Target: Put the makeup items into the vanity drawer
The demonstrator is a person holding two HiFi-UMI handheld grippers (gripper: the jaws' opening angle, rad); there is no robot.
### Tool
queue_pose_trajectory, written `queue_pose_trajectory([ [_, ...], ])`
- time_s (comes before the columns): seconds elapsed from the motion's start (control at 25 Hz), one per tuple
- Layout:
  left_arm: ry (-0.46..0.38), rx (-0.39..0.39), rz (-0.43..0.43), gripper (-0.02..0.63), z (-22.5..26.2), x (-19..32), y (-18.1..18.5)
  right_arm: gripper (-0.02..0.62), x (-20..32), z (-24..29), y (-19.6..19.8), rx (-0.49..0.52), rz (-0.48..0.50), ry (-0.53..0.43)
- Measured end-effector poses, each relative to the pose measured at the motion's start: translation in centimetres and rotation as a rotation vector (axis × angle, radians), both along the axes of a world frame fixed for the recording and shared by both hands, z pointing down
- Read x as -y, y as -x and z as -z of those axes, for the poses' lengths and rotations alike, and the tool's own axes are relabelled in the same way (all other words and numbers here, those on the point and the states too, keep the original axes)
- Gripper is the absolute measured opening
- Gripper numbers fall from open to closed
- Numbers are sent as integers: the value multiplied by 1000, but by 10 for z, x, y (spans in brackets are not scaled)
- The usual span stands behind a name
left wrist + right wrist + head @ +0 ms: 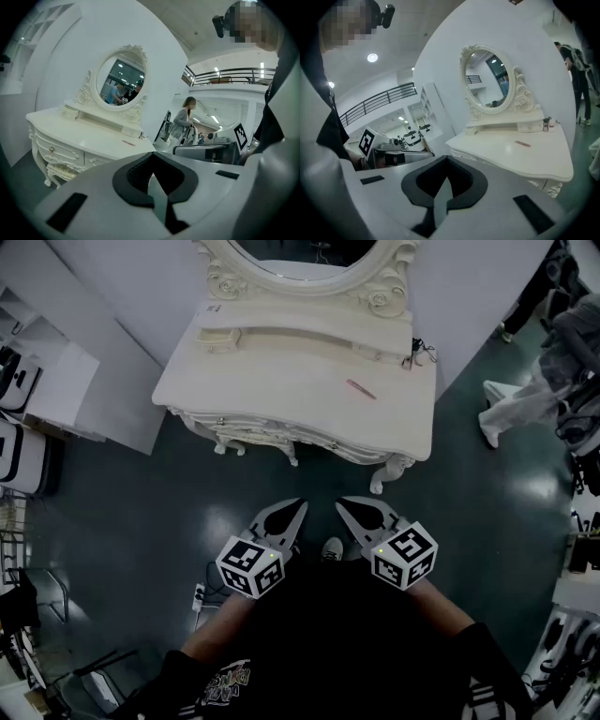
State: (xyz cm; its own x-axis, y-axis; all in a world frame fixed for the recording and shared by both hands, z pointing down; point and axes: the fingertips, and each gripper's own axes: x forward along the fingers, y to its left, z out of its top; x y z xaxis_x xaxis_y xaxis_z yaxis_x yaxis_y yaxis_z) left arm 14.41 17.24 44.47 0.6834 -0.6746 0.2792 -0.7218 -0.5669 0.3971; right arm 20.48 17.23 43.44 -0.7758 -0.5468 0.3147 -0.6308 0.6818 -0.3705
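Note:
A white vanity (281, 381) with an oval mirror (305, 259) stands ahead of me. A thin pink makeup item (361, 389) lies on its top toward the right, also seen as the pink item (128, 143) and the pink item (522, 143). Small objects (422, 352) sit at the back right corner, too small to tell apart. The drawer fronts (58, 151) are closed. My left gripper (296, 508) and right gripper (344, 505) are held side by side over the floor, short of the vanity. Both have their jaws together with nothing in them.
White shelving and panels (47, 381) stand to the left of the vanity. A person in white (525, 399) stands at the right, near equipment along the right edge. A power strip (199, 596) lies on the dark floor by my left side.

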Motion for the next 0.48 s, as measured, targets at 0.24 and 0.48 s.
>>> queue_pose_trajectory([
  [0.24,-7,4,0,2,4,-1,1,26,0,4,2,2,6,-4],
  [0.48,-16,7,6,2,4,-3,4,26,-1,3,7,2,22,-10],
])
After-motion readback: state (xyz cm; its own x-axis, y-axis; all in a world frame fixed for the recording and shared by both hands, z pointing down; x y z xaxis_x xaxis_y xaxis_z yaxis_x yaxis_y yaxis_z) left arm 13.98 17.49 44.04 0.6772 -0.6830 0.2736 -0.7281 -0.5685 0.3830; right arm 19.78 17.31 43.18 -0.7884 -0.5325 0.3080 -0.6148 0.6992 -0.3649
